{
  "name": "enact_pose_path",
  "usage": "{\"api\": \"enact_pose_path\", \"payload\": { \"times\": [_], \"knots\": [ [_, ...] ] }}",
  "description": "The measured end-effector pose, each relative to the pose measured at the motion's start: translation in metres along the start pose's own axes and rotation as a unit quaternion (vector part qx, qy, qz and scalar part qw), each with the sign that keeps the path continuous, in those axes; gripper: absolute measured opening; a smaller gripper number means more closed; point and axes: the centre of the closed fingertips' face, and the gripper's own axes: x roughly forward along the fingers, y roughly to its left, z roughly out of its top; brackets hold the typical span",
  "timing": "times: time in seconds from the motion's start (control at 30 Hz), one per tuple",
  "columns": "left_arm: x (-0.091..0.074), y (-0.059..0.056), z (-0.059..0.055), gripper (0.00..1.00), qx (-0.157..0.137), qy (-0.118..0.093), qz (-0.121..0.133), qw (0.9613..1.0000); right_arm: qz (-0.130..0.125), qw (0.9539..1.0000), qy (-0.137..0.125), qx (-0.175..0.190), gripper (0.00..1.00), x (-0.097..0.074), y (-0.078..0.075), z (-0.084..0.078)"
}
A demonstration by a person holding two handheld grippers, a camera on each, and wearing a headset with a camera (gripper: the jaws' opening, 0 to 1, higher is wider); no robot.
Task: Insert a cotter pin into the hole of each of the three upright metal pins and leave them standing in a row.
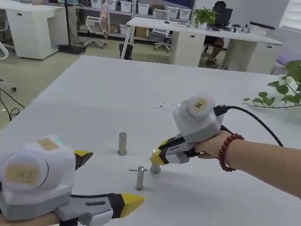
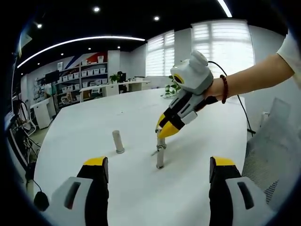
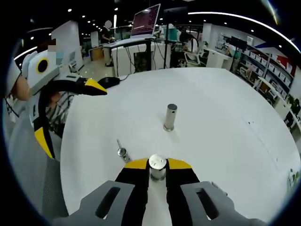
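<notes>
Right gripper view: the held pin (image 3: 157,168) stands upright on the white desk (image 3: 221,122), and my right gripper (image 3: 157,165) has its jaws pinched on the pin's top end, one yellow tip on either side of its round face. Just beside it, to the left in this view, stands the cottered pin (image 3: 123,153), with a cotter pin (image 3: 118,143) at its upper part. Farther out on the desk, apart from those two, the bare pin (image 3: 170,117) is also upright.

In the head view the held pin and the cottered pin are close together. The bare pin is off to the left and farther from me, so the three make a bent line rather than a straight row. There the cotter pin pokes out sideways near the top of its pin.

My left gripper (image 1: 109,178) hovers low at the near left, apart from all three pins, with its jaws spread wide and empty — in the left gripper view the two yellow-tipped jaws frame the pins between them.

A black cable (image 1: 256,120) runs from the back of the right gripper, and a bead bracelet (image 1: 229,151) sits on the wrist that holds it. A trailing green plant (image 1: 282,92) lies at the desk's right edge. Beyond it stand office desks (image 1: 202,40) and chairs.
</notes>
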Motion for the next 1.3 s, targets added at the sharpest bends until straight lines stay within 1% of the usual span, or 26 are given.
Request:
{"api": "enact_pose_path", "payload": {
  "times": [0.27, 0.5, 0.63, 0.87, 0.97, 1.1, 1.2, 1.3],
  "knots": [
    [0.0, -0.004, 0.0, 0.88, 0.003, 0.005, -0.001, 1.0, 0.002, 1.0, 0.005, 0.004, 0.13, -0.012, 0.006, -0.016],
    [0.002, -0.008, 0.003, 0.86, 0.003, 0.003, -0.003, 1.0, 0.009, 0.9999, 0.009, 0.007, 0.13, -0.014, 0.011, -0.028],
    [0.002, -0.009, 0.004, 0.86, 0.003, 0.003, -0.004, 1.0, 0.015, 0.9998, 0.007, 0.01, 0.13, -0.015, 0.014, -0.031],
    [0.004, -0.011, 0.005, 0.84, 0.007, 0.002, -0.007, 1.0, 0.016, 0.9998, 0.002, 0.013, 0.13, -0.016, 0.015, -0.033],
    [0.004, -0.012, 0.006, 0.83, 0.008, 0.001, -0.008, 0.9999, 0.02, 0.9997, -0.003, 0.013, 0.13, -0.017, 0.016, -0.033],
    [0.005, -0.012, 0.007, 0.83, 0.009, -0.001, -0.01, 0.9999, 0.024, 0.9996, -0.004, 0.012, 0.13, -0.017, 0.017, -0.035],
    [0.006, -0.014, 0.007, 0.82, 0.009, 0.001, -0.013, 0.9999, 0.031, 0.9995, 0.001, 0.004, 0.13, -0.016, 0.018, -0.039],
    [0.005, -0.015, 0.007, 0.82, 0.013, 0.002, -0.013, 0.9998, 0.04, 0.9992, -0.005, 0.003, 0.13, -0.017, 0.021, -0.039]
  ]
}}
